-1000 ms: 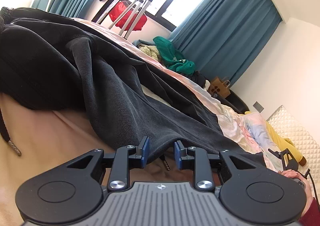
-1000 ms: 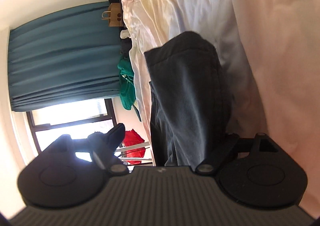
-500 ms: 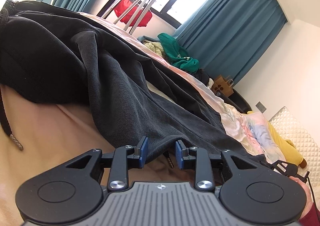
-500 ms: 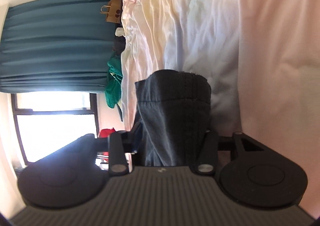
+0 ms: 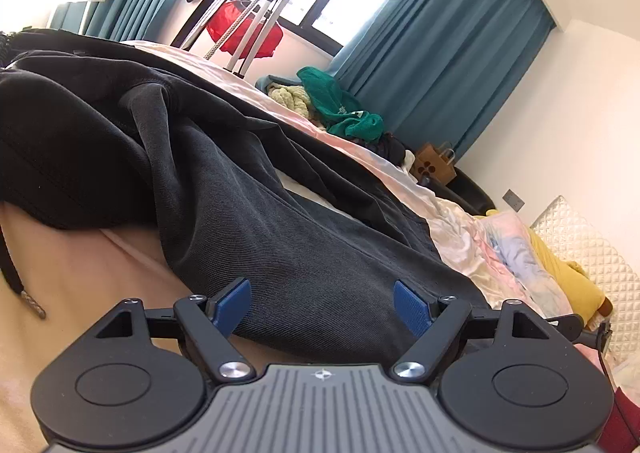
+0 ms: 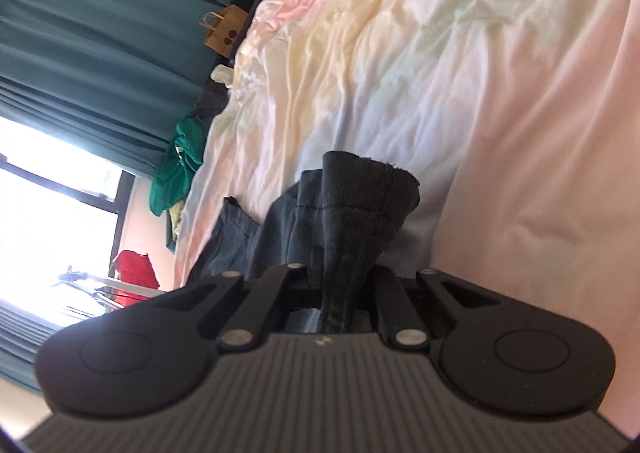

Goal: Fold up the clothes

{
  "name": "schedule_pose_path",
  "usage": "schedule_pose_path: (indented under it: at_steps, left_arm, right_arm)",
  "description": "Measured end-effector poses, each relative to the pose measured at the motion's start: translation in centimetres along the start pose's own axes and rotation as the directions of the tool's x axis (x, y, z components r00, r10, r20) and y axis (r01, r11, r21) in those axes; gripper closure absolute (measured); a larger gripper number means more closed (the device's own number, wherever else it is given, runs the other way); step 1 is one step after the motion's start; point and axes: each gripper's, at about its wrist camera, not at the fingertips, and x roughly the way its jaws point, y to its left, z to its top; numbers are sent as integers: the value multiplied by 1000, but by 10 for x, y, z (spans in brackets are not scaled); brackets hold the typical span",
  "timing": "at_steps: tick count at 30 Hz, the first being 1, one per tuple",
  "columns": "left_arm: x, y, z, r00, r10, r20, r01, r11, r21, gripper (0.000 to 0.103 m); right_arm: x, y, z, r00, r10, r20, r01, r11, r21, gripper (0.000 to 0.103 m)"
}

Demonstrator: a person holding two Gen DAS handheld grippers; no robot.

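Observation:
Dark grey trousers (image 5: pixel 248 189) lie stretched across the bed, with a black garment (image 5: pixel 60 141) bunched at the left. My left gripper (image 5: pixel 322 307) is open low over the bed, its blue pads (image 5: pixel 232 303) spread on either side of a trouser leg's edge. My right gripper (image 6: pixel 340 281) is shut on the ribbed cuff end of the trouser leg (image 6: pixel 360 205), which sticks up beyond the fingers. The leg trails back over the pastel bedsheet (image 6: pixel 440 53).
A pile of green and pale clothes (image 5: pixel 336 105) lies at the bed's far edge. Teal curtains (image 5: pixel 440 45), a drying rack with a red item (image 5: pixel 244 29) and a brown paper bag (image 5: pixel 434 167) stand beyond. A yellow item (image 5: pixel 568 273) lies by the quilted headboard.
My left gripper has opened wide, letting go of the trouser edge it pinched. My right gripper has closed on the cuff and turned, lifting it off the sheet.

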Motion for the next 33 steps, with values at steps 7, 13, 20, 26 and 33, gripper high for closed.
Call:
schedule_pose_path:
  at_steps: [7, 13, 20, 26, 33]
  left_arm:
    - [-52, 36, 12, 999, -33, 42, 44, 962, -269, 19]
    - [-72, 116, 22, 977, 195, 83, -105, 787, -608, 18]
    - [-40, 192, 13, 966, 234, 113, -13, 477, -879, 19]
    - [-21, 187, 29, 950, 268, 159, -33, 594, -804, 23]
    - [-23, 162, 42, 914, 370, 167, -147, 685, -714, 89]
  right_arm:
    - [3, -18, 1, 998, 37, -51, -30, 992, 124, 97]
    - [-8, 3, -6, 991, 120, -55, -117, 992, 48, 96]
    - [-4, 2, -5, 992, 119, -37, -116, 991, 67, 96]
    - [-2, 14, -7, 994, 106, -17, -106, 994, -15, 96]
    - [-1, 27, -12, 998, 58, 21, -55, 991, -125, 96]
